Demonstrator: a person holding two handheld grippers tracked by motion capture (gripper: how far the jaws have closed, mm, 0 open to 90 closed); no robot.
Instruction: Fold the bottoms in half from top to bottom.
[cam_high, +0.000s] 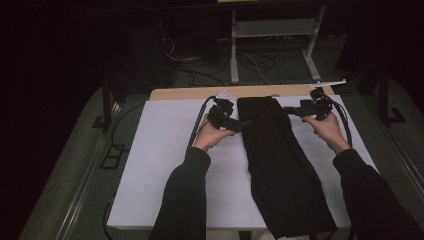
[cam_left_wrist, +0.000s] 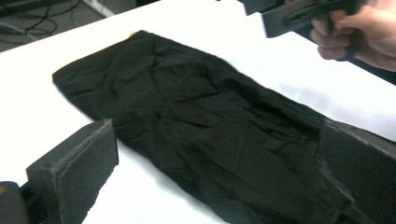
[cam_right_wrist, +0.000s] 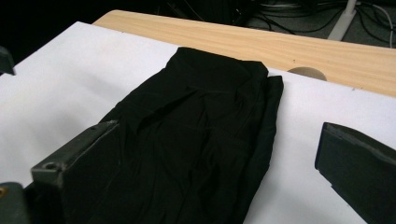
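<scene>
We have a black garment (cam_high: 280, 165), folded lengthwise into a long strip, lying on the white sheet (cam_high: 165, 165) that covers the desk (cam_high: 200, 93), and we judge that we are at the approach step of another fold: both tools are brought to the far end of the cloth, none of it is yet taken. Our left tool (cam_high: 239, 125) hovers at the garment's left edge, its jaws spread wide; in the left gripper view the cloth (cam_left_wrist: 201, 135) lies ahead of and between those jaws, untouched so far as we can tell. Our right tool (cam_high: 289, 111) points inward at the right edge, just beside the far corner, likewise released; in the right gripper view the folded end (cam_right_wrist: 205, 121) sits ahead of its left jaw, while the right jaw stands over bare white sheet. From the left tool we also see the other hand (cam_left_wrist: 362, 37) with its tool across the cloth. The next move, as we read it, calls for lowering each tool until one jaw slips under the cloth's edge, clenching on all the layers at the two far corners, then lifting evenly so the strip comes toward us without twisting. There are no containers on the desk, so nothing is held in anything; the garment simply rests flat between our two tools.
</scene>
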